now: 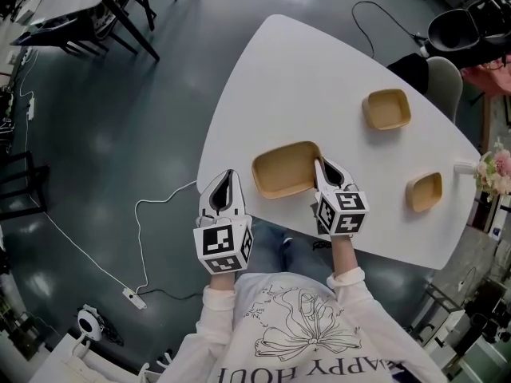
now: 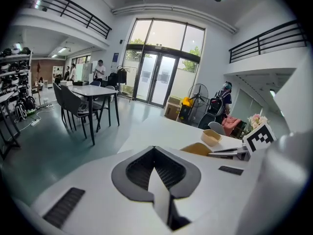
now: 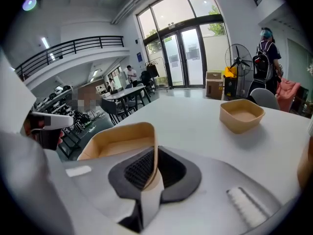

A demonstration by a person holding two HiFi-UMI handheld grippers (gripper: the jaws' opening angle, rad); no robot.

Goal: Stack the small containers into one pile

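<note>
Nothing is stacked yet: three containers are spread apart on the table [image 1: 319, 70].
The largest container [image 1: 286, 168] is pinched at its right rim by the right gripper [image 1: 321, 164]. The middle container [image 1: 387, 108] is seen at 1 o'clock from it, the smallest container [image 1: 424, 191] at 3 o'clock. The left gripper [image 1: 227, 178] is pressed together, empty.

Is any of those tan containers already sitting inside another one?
No, the head view shows the large container, the far container and the small container each sitting apart on the white table.
</note>
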